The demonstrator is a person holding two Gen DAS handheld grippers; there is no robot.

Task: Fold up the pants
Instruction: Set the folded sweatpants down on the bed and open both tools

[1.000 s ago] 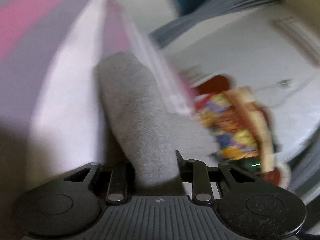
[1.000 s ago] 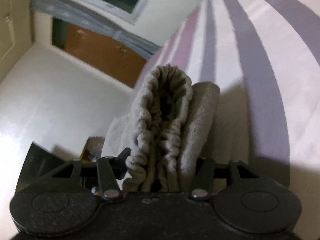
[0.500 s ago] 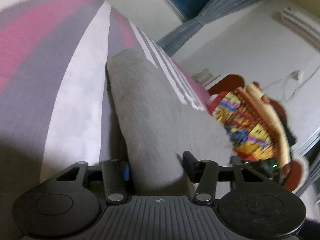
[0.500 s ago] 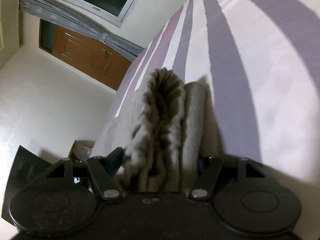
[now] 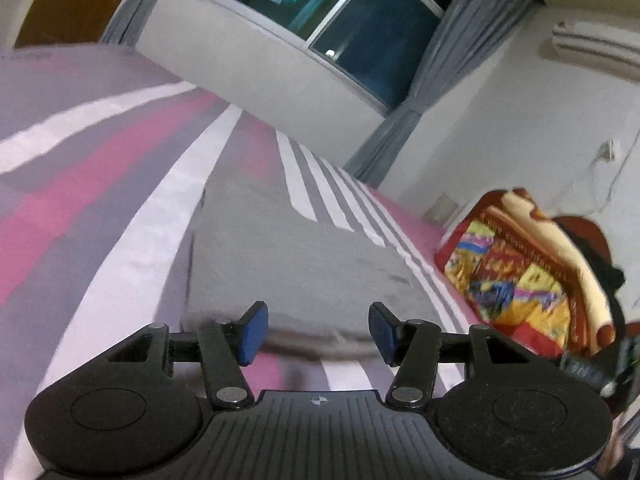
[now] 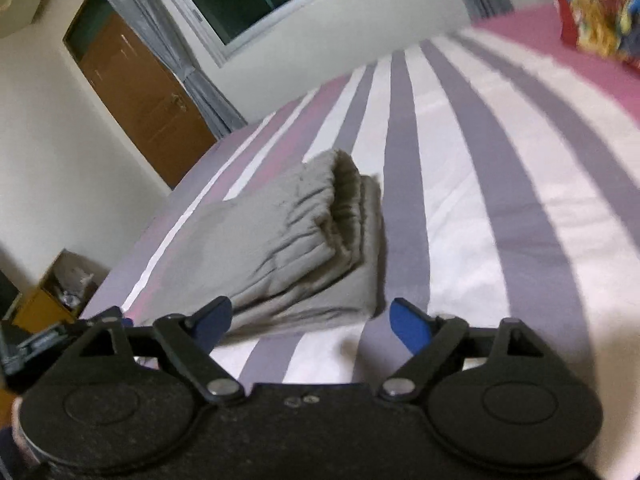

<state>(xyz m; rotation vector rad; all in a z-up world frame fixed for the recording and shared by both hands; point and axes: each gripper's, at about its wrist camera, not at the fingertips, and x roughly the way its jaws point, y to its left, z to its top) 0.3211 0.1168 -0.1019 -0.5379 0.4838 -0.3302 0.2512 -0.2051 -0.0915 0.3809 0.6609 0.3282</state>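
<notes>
The grey pants (image 6: 304,240) lie folded in a neat pile on the striped bed (image 6: 500,200). The pile sits near the bed's left edge, on the side where the brown door (image 6: 148,96) is. The stretchy waistband is on top, all crinkly, and points toward the middle of the bed.

The right gripper (image 6: 308,320) hangs just in front of the pile. Its jaws have just been opening, and now they stand wide apart with nothing pinched between them. The pile's near edge shows in the gap, but the blue pads do not press on it.

The left gripper (image 5: 316,336) is open too. Its jaws have also been opening, and nothing is held. The flat grey cloth lies just past its blue pads (image 5: 252,332).

A bright, colourful blanket (image 5: 520,276) sits at the far corner of the bed.

I think the folding is about done. The pants look soft, floppy and light. They will not break, but the layers can slide apart. If someone wants to move the pile, it looks best to grab it at the thick folded edge and pinch all the layers together. The puffy waistband looks bumpy and could pop loose if only the top bit is taken.
</notes>
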